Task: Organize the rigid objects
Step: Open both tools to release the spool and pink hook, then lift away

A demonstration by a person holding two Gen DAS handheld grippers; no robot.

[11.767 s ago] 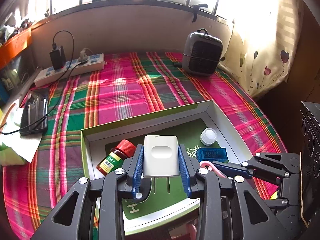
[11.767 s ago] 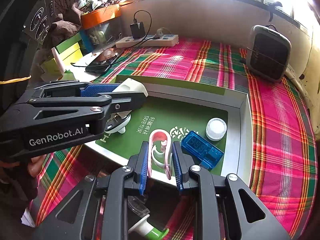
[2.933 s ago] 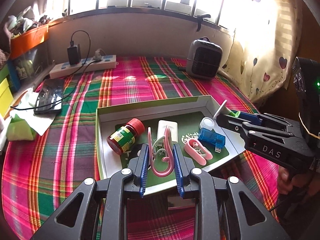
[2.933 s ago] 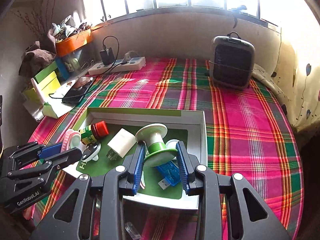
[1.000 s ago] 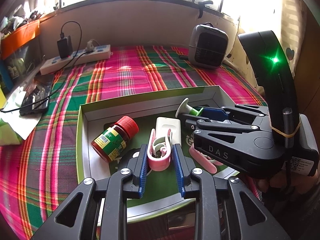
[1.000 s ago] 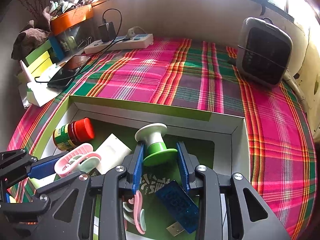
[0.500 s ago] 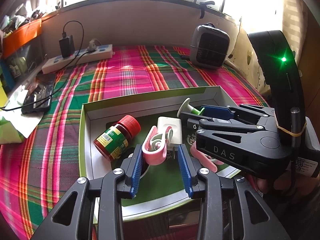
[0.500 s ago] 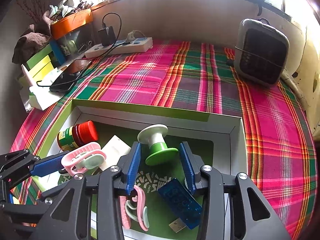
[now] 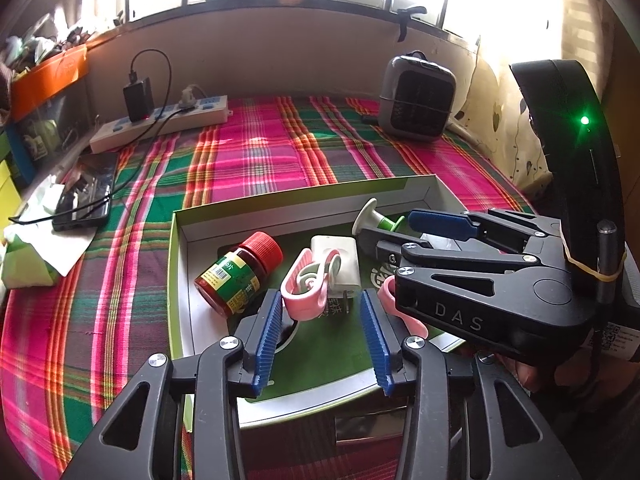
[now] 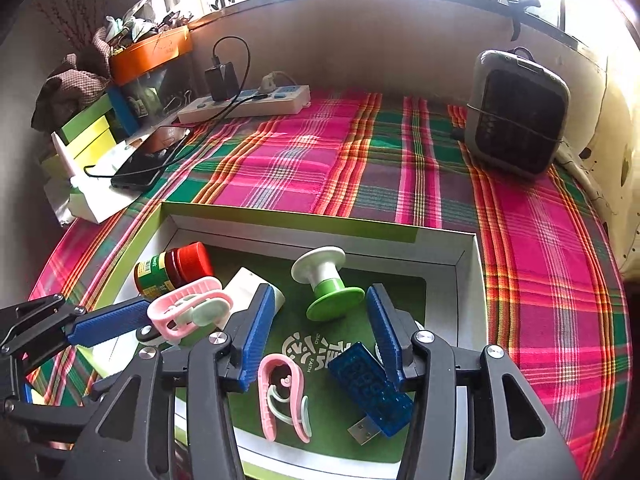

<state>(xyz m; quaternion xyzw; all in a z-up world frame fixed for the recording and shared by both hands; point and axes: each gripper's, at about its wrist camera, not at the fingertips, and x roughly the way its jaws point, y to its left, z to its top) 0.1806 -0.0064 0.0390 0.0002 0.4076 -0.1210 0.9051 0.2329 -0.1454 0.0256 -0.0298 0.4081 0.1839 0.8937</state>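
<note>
A green-rimmed white box (image 9: pixel 280 216) (image 10: pixel 304 220) holds all the small items. My left gripper (image 9: pixel 320 332) is open just behind a pink clip (image 9: pixel 306 284) (image 10: pixel 188 312), which leans on a white plug adapter (image 9: pixel 338 264) (image 10: pixel 248 292). My right gripper (image 10: pixel 320 332) (image 9: pixel 400 232) is open around a white-and-green spool (image 10: pixel 326 288) (image 9: pixel 374 220) that stands on the box floor. A red-capped bottle (image 9: pixel 236 276) (image 10: pixel 172 268) lies at the box's left. A second pink clip (image 10: pixel 280 396) and a blue USB device (image 10: pixel 370 388) lie under the right gripper.
The box sits on a plaid cloth (image 9: pixel 260 160). A power strip (image 9: pixel 160 124) with a charger is at the back left, and a phone (image 9: pixel 84 196) on its cable lies left. A grey heater (image 9: pixel 416 100) stands at the back right. Boxes and papers (image 10: pixel 88 148) crowd the left edge.
Both grippers have opened. The left one let go of the pink clip, now resting against the adapter. The right one let go of the spool, now standing in the box.
</note>
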